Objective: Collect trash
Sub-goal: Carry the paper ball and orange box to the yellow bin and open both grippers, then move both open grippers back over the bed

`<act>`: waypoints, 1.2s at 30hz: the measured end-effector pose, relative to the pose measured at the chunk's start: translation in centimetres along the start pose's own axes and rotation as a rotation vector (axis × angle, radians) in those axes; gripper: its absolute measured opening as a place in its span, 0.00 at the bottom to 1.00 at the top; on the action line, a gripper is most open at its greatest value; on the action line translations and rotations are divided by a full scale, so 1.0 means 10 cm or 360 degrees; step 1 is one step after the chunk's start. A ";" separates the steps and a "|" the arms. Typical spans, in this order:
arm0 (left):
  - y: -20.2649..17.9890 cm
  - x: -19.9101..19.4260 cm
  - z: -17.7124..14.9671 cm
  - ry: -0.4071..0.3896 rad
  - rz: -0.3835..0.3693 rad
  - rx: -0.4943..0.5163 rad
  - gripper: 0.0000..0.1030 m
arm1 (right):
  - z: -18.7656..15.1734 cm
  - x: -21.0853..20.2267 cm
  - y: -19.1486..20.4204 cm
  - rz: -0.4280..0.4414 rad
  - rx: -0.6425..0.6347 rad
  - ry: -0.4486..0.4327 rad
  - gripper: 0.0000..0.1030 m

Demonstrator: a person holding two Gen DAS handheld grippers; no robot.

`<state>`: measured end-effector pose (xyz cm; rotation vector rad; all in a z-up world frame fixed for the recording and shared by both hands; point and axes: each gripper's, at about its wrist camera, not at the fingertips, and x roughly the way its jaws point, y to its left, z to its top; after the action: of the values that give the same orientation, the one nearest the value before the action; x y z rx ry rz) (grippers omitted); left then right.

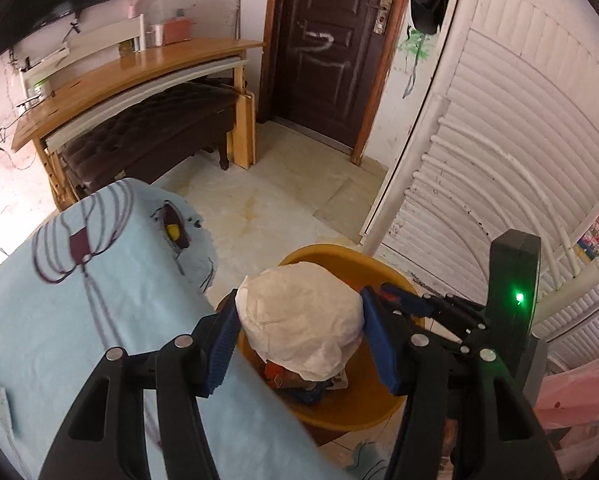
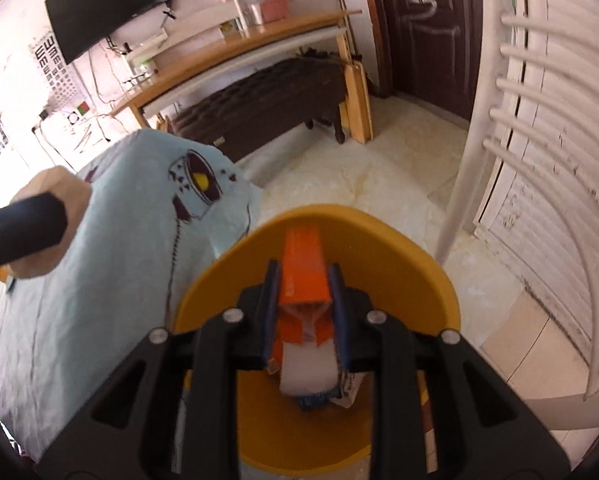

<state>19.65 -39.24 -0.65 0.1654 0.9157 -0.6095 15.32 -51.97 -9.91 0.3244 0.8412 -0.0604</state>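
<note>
Both grippers hang over the yellow bin (image 2: 439, 276), which stands on the pale floor tiles just beside the table draped in a light blue cloth (image 1: 111, 292); the step in hand, as I judge it, is the drop, with both pieces of trash carried to the bin and not yet let go. The left gripper (image 1: 299, 332) has its blue pads (image 1: 221, 346) pressed on either side of a crumpled white paper wad (image 1: 299, 316), which bulges between them above the bin's mouth; that grip looks firm. The right gripper (image 2: 305, 308) has an orange carton (image 2: 302, 268) standing between its jaws with its white open end toward the camera; the pads appear to lie against the carton's sides, though the hold seems looser than the left one. Some trash lies already at the bottom of the bin, orange and blue wrappers among it, partly hidden by the wad. A white slatted chair (image 2: 495, 92) stands near the bin on the far side from the table, and a dark door (image 1: 327, 40) closes the room beyond. The next move calls for each pair of jaws to spread wide enough for its piece to fall free; the wad hangs near the rim by the cloth, so a slight shift toward the middle of the bin may serve before releasing it.
</note>
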 end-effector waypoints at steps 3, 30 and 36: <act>-0.08 0.07 -0.02 0.0010 -0.0012 0.0028 0.62 | -0.02 0.03 -0.07 0.0005 0.0018 0.0007 0.64; 1.17 -0.93 -0.51 -0.0253 0.0238 -0.0230 0.77 | 0.08 -0.46 0.91 0.0220 -0.0241 -0.0151 0.86; 1.61 -1.18 -0.69 -0.0320 0.0341 -0.0337 0.77 | 0.07 -0.49 1.31 0.0293 -0.0351 -0.0129 0.89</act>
<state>18.49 -18.41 2.52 0.0106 0.7499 -0.3213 14.93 -40.15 -2.42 0.1894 0.7266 0.1886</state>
